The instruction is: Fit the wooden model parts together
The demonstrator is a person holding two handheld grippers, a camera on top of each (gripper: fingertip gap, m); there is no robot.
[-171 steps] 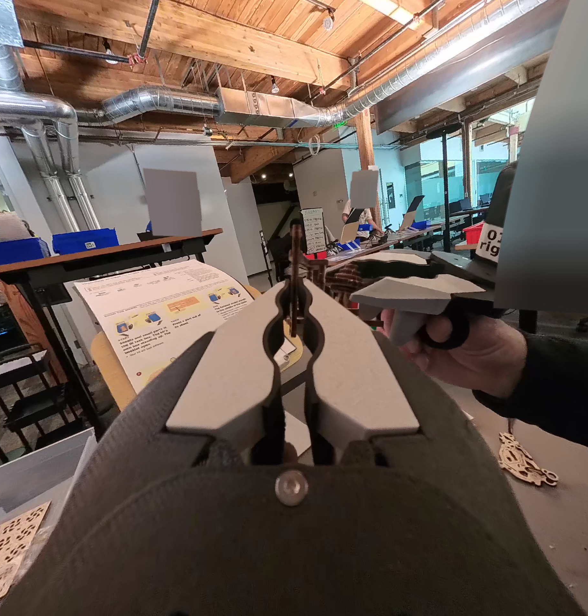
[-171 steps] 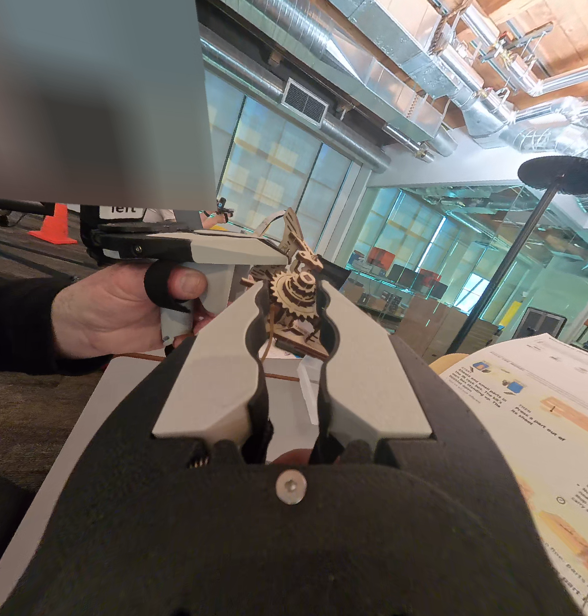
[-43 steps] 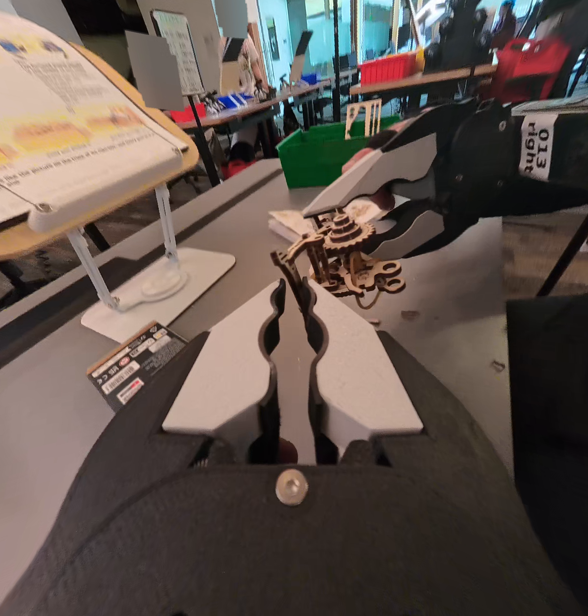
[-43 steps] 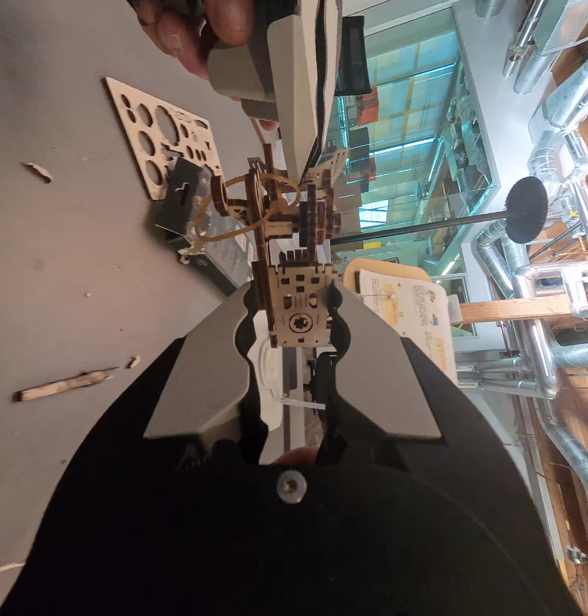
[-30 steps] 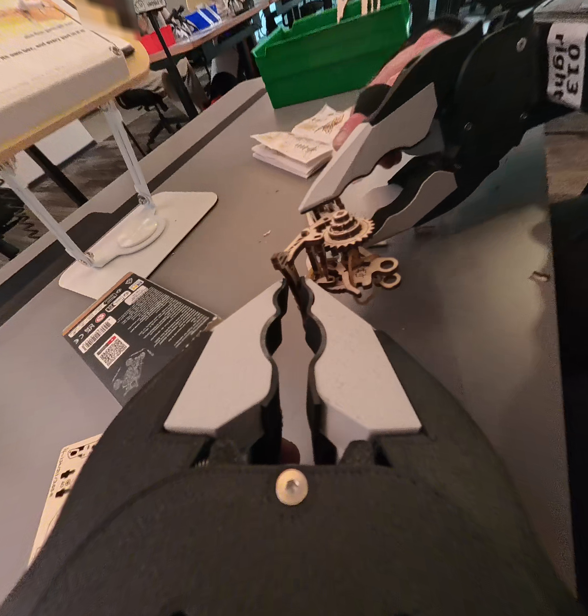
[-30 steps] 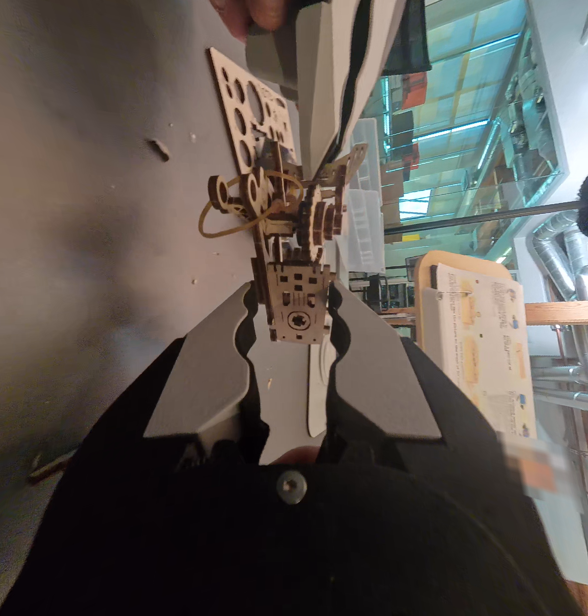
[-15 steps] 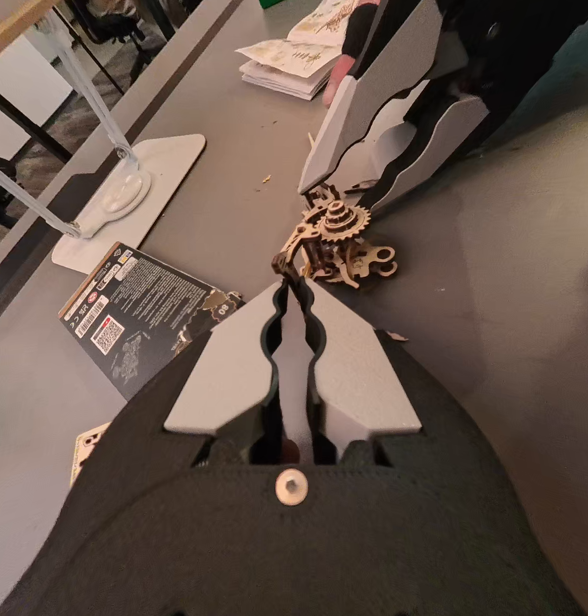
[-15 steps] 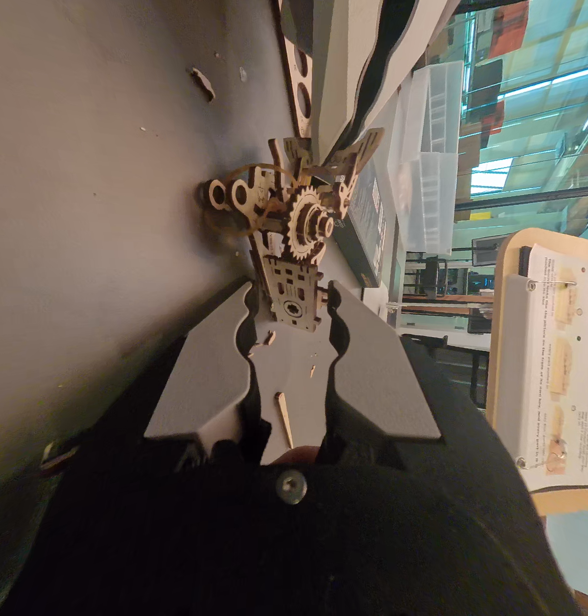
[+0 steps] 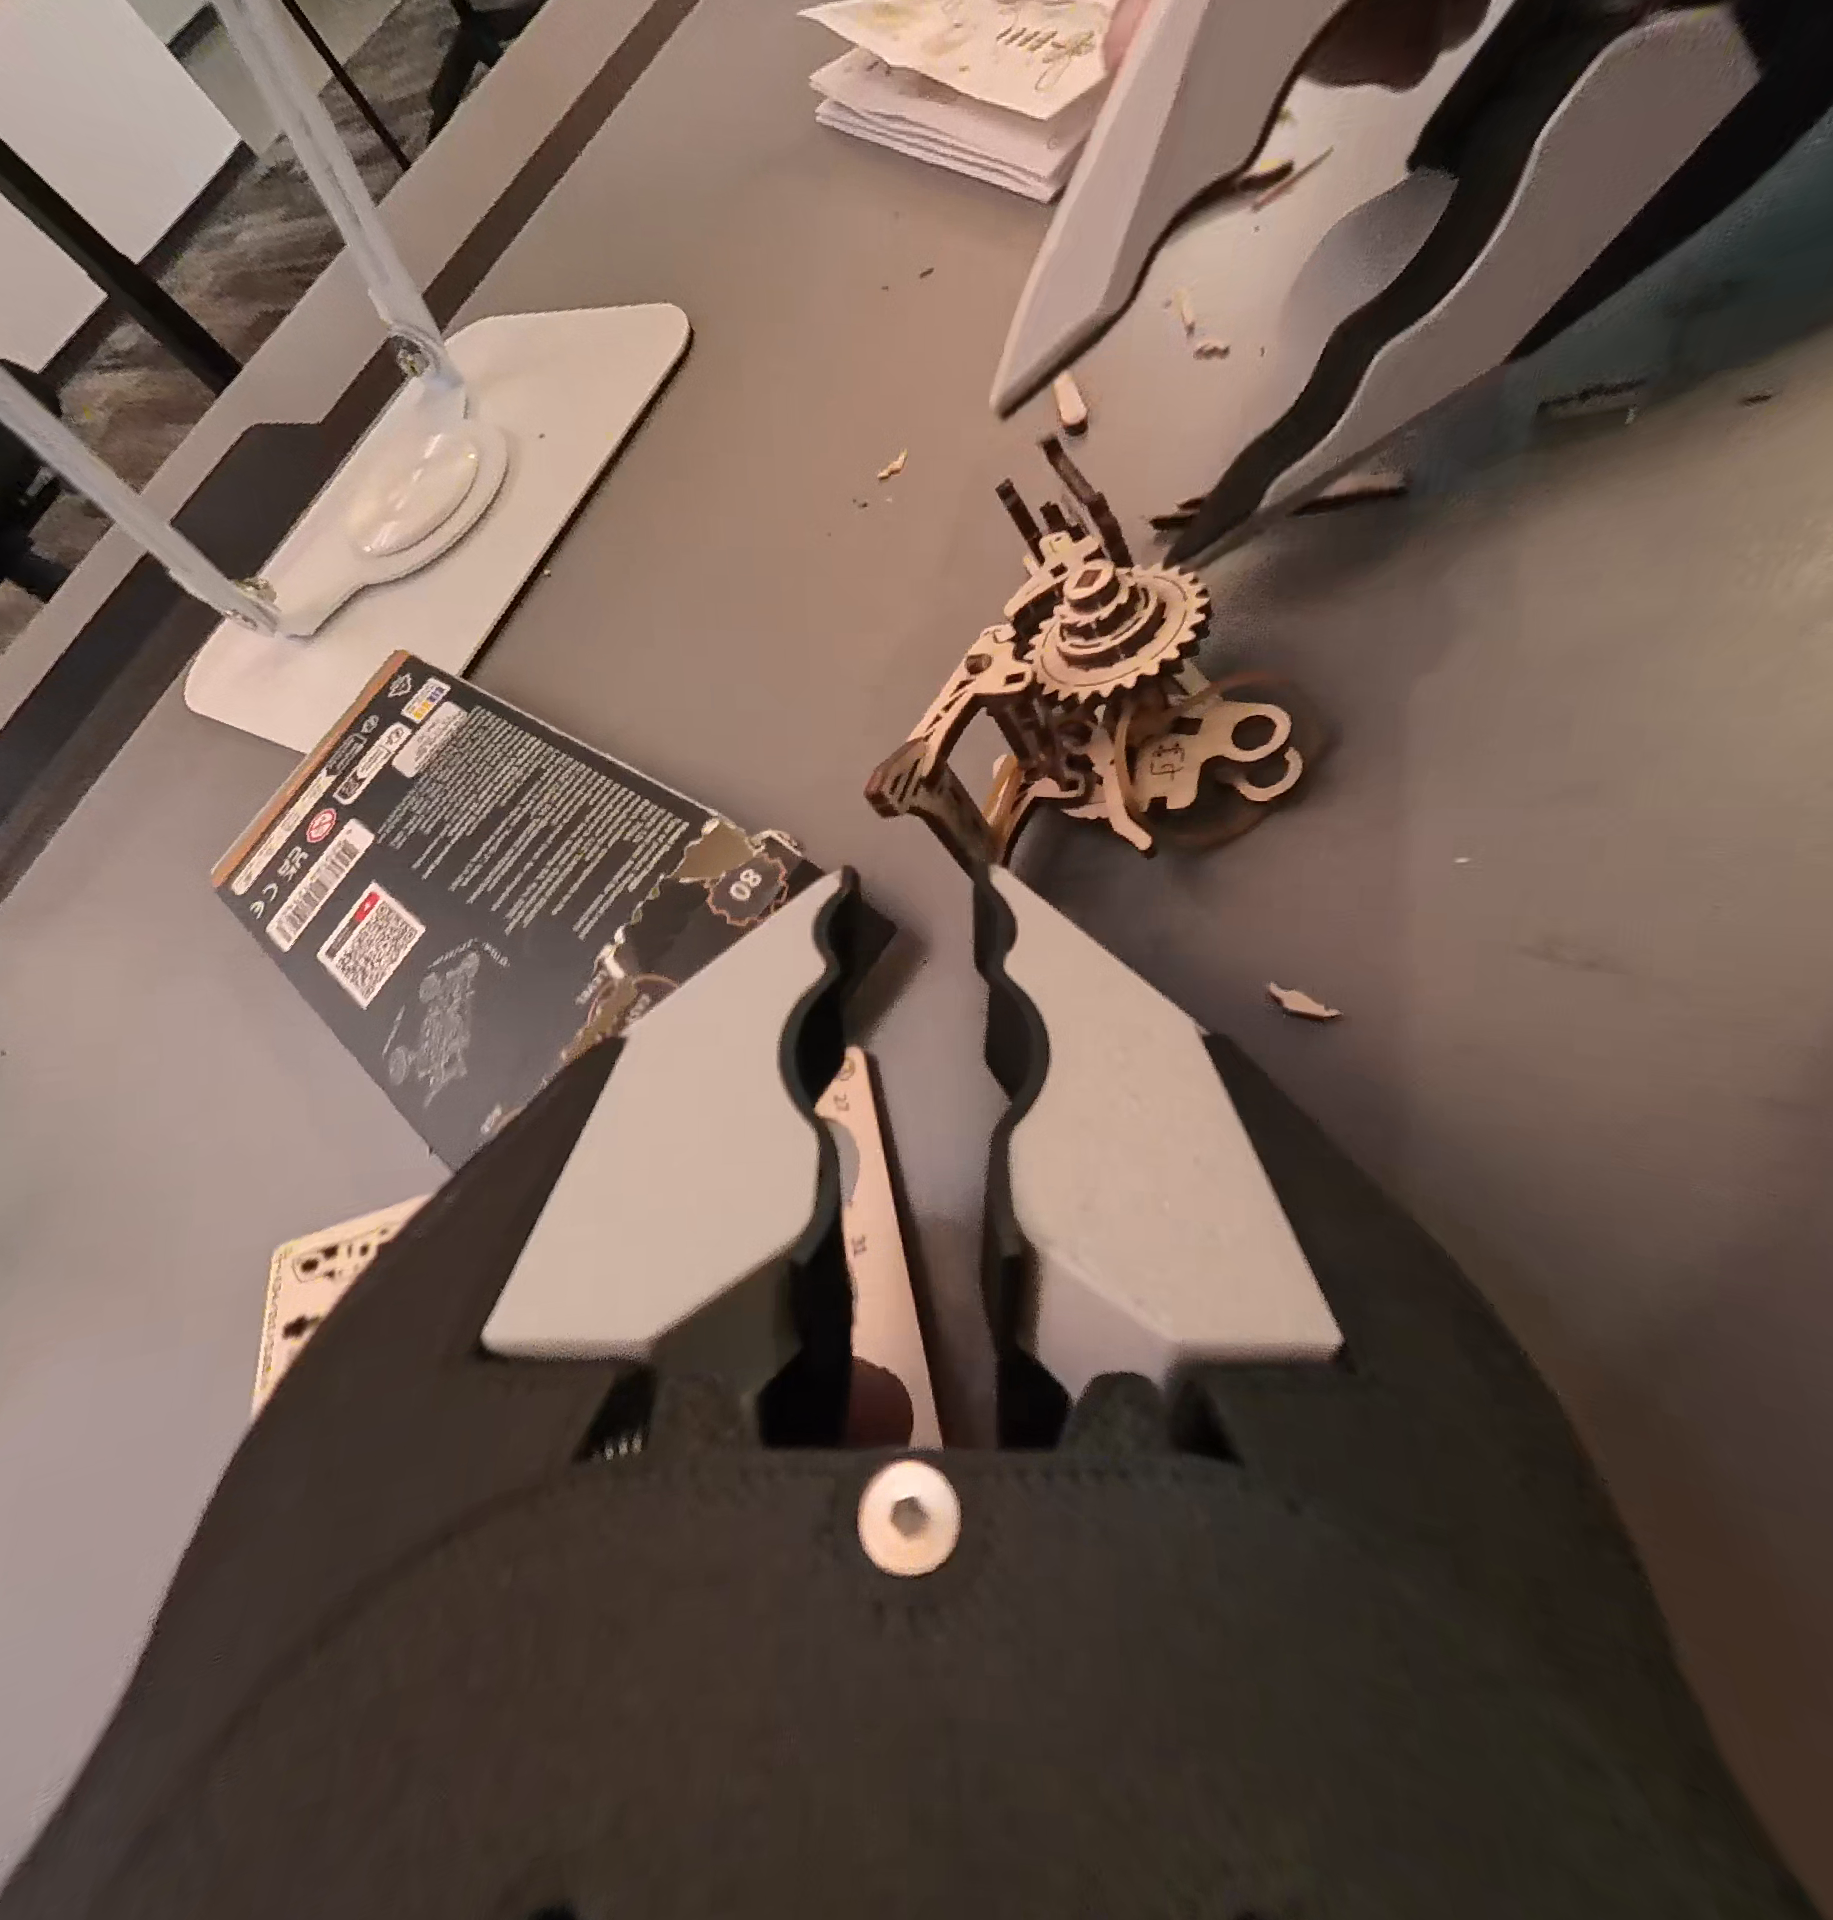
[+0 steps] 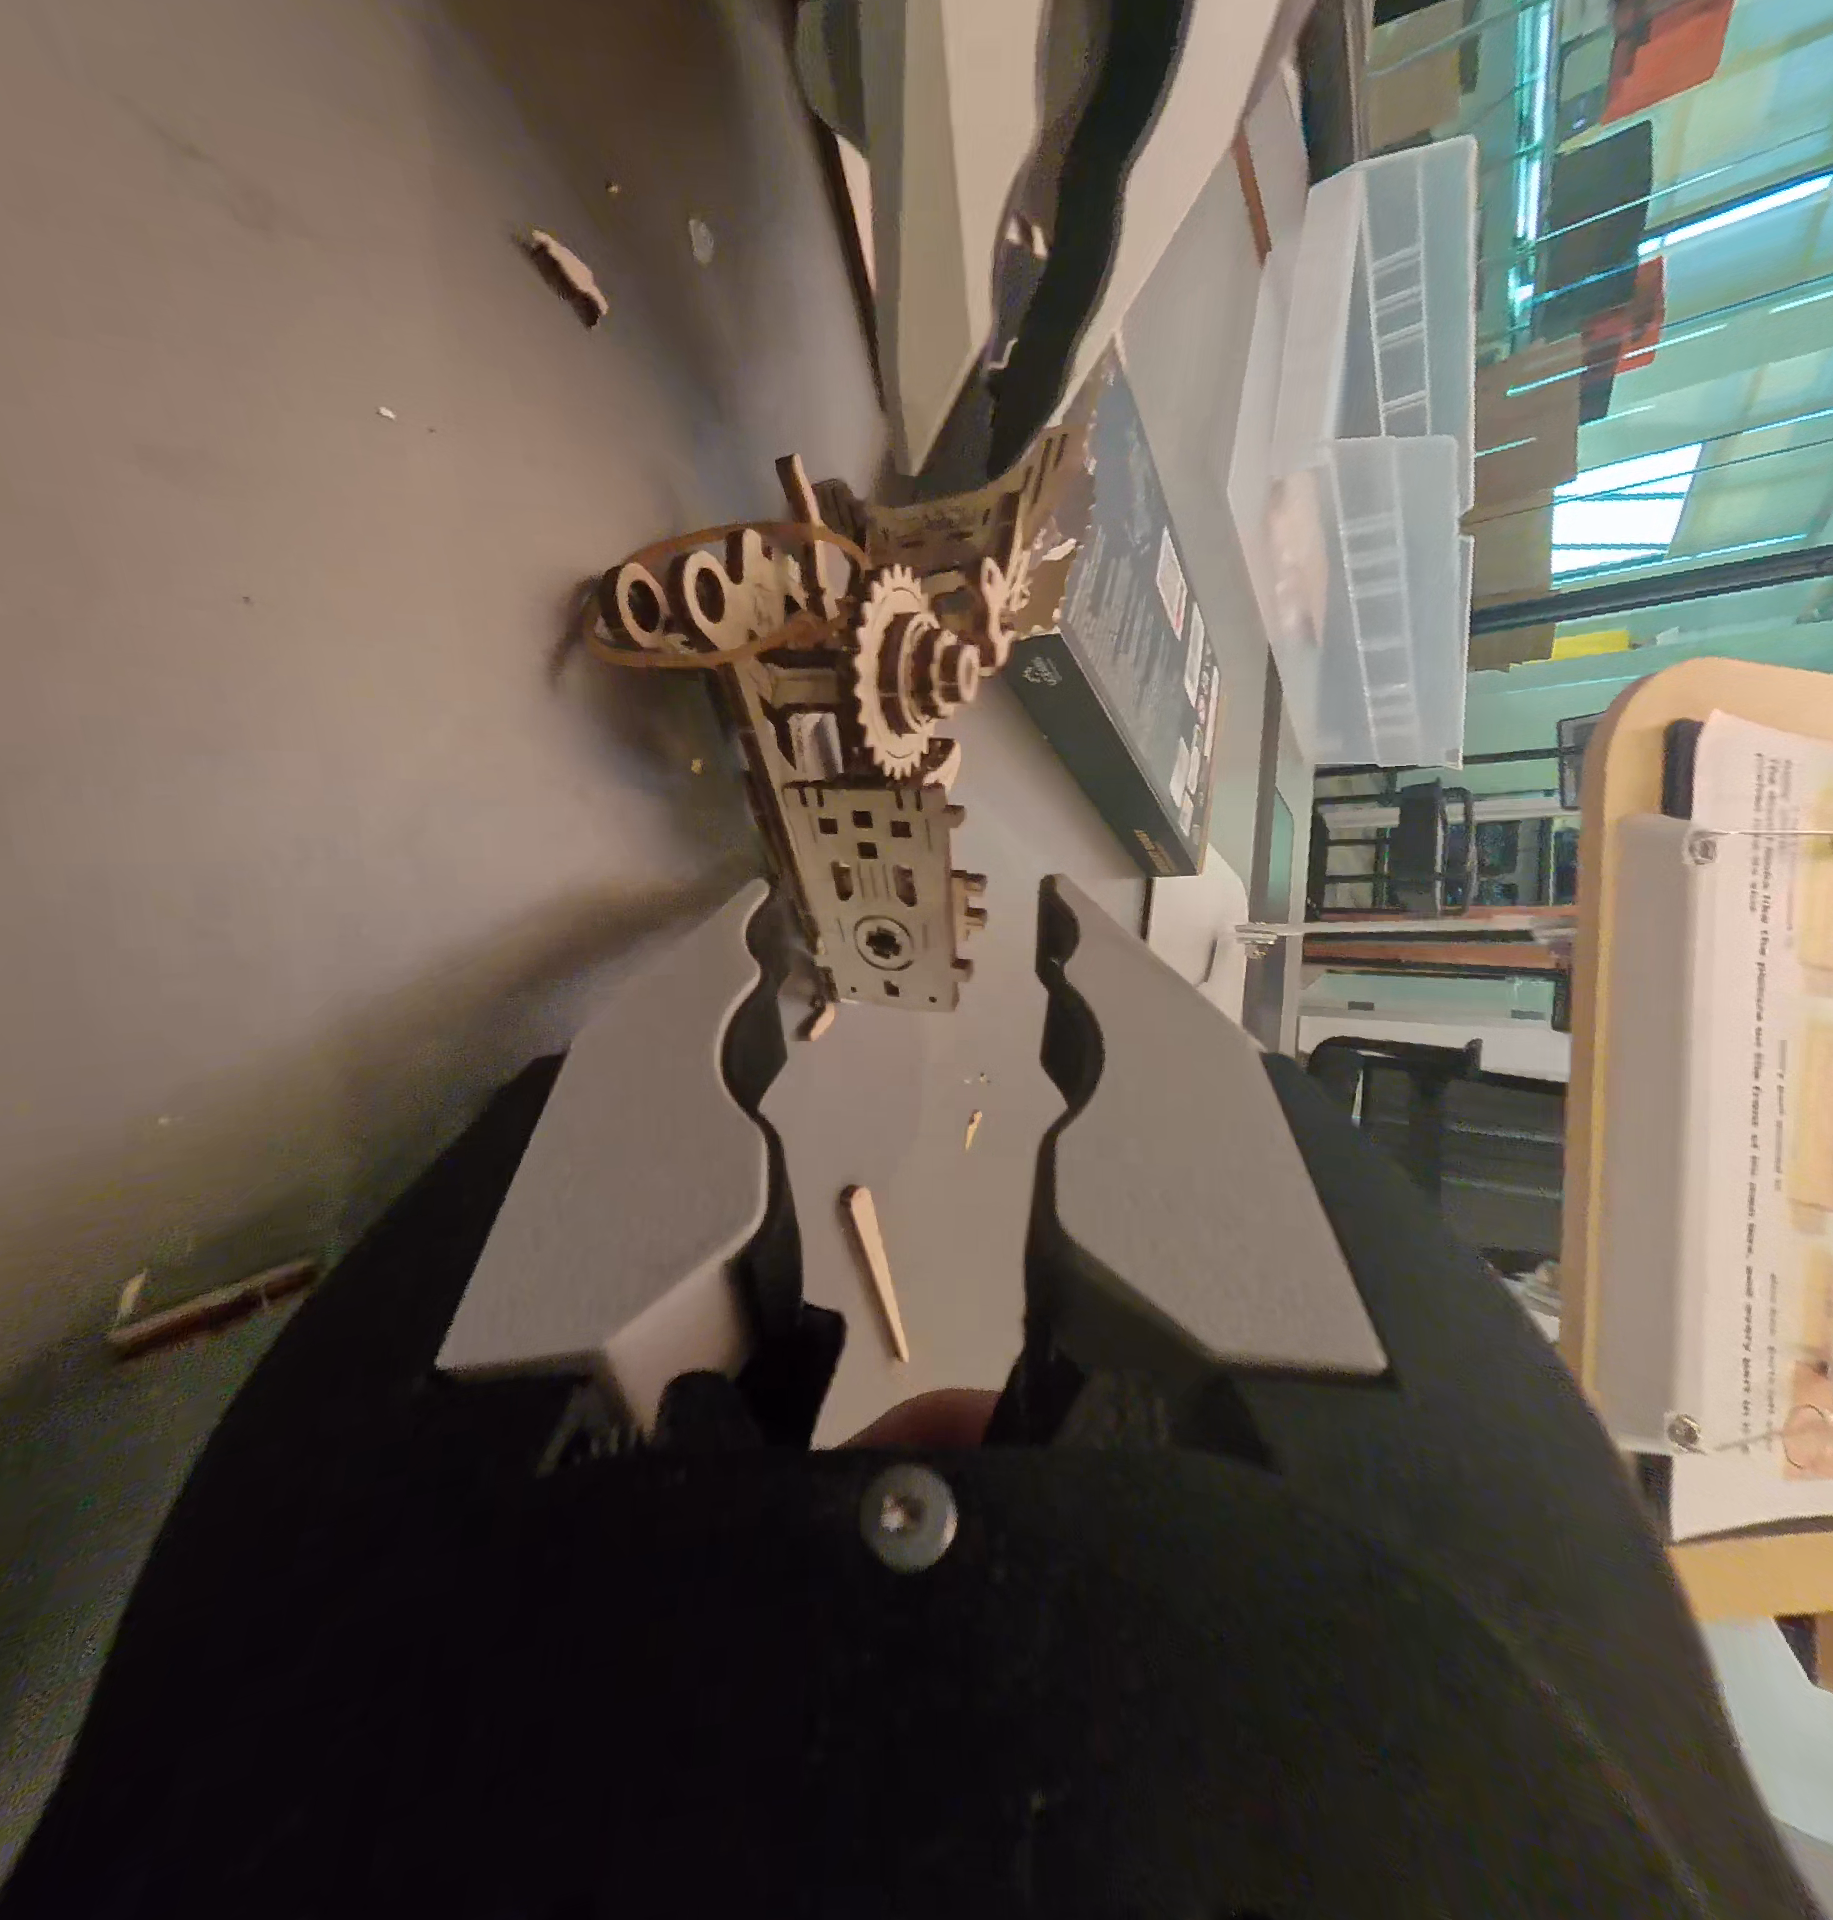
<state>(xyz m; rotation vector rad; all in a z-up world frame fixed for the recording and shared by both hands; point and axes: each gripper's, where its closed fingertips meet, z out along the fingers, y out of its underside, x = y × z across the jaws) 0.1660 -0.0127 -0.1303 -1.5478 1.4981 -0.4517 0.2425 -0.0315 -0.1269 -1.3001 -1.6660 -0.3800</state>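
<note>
The small wooden gear model [image 9: 1088,686] stands on the grey table [image 9: 1514,935], held by neither gripper. My left gripper [image 9: 914,883] is open and empty, its right fingertip close beside the model's dark curved arm [image 9: 927,795]. My right gripper [image 9: 1109,468] is open wide just behind the model. In the right wrist view the model [image 10: 870,665] has its slotted plate [image 10: 891,914] between the spread fingers of my right gripper [image 10: 904,899]. The left gripper's fingers [image 10: 933,260] show beyond it.
A black box [image 9: 496,862] lies left of the model. The white stand base [image 9: 455,436] and folded paper booklets [image 9: 953,125] lie farther back. A punched wooden sheet [image 9: 309,1299] lies under my left gripper. A wooden stick [image 10: 876,1288] and scraps lie about. Clear bins [image 10: 1359,468] stand beyond. My hands' fingertips stand some 9 centimeters from each other.
Both grippers brought the model down onto the table. Both have opened and let go of it, and the right gripper has drawn back a little.
</note>
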